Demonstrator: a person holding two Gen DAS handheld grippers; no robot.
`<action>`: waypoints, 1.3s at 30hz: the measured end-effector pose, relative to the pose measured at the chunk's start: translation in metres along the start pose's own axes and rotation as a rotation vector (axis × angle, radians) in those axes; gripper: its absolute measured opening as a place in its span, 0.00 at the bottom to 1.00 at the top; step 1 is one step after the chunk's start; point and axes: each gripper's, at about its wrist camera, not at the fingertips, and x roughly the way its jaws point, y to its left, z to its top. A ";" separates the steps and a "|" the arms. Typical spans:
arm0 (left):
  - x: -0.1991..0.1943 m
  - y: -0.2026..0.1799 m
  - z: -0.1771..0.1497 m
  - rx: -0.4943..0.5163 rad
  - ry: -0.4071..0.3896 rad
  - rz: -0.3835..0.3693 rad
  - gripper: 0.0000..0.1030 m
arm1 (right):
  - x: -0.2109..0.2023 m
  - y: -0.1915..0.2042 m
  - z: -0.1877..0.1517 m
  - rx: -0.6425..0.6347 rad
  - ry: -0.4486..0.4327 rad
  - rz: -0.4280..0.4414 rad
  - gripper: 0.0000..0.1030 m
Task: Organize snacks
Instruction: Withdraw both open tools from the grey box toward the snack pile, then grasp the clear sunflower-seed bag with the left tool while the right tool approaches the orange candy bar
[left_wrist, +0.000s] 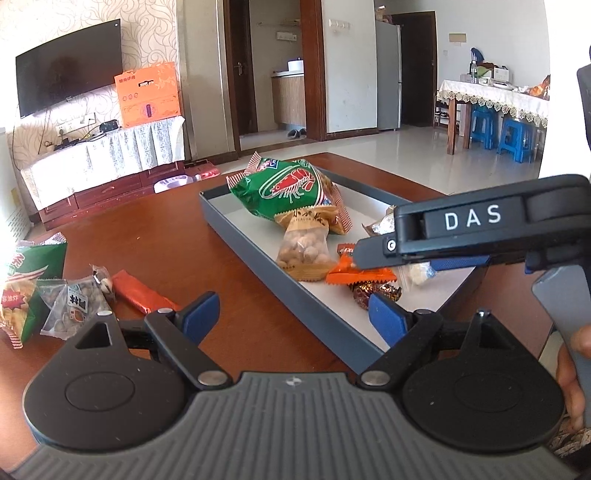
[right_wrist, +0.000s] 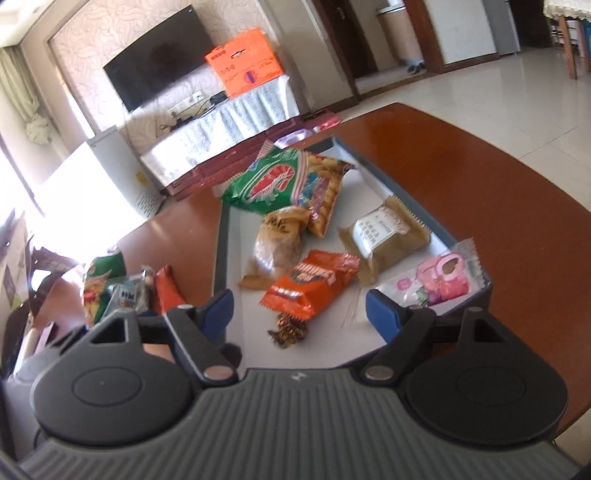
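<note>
Left wrist view shows, far left on the wooden surface, the snacks you have yet to collect: a green chip bag, a clear nut packet and a red-orange bar, lying close together. Your left tool hangs open and empty between that pile and the grey tray. Further right, the tray holds a green shrimp-cracker bag, a peanut bag, an orange wafer pack, a foil candy, a tan pastry pack and a pink packet. Your right tool stands open over the wafer pack, gripping nothing, so a drop-off looks finished. Next, swing the left tool onto the bar, the nearest loose snack, and close across its narrow width.
</note>
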 end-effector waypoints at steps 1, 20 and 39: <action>0.001 0.000 0.000 -0.002 0.001 0.001 0.88 | 0.001 0.001 0.000 -0.014 -0.002 -0.020 0.79; -0.008 0.117 -0.007 -0.311 0.019 0.317 0.87 | -0.007 0.021 0.003 -0.061 -0.084 0.025 0.80; 0.031 0.188 -0.012 -0.428 0.080 0.380 0.66 | 0.004 0.059 -0.006 -0.261 -0.022 0.026 0.80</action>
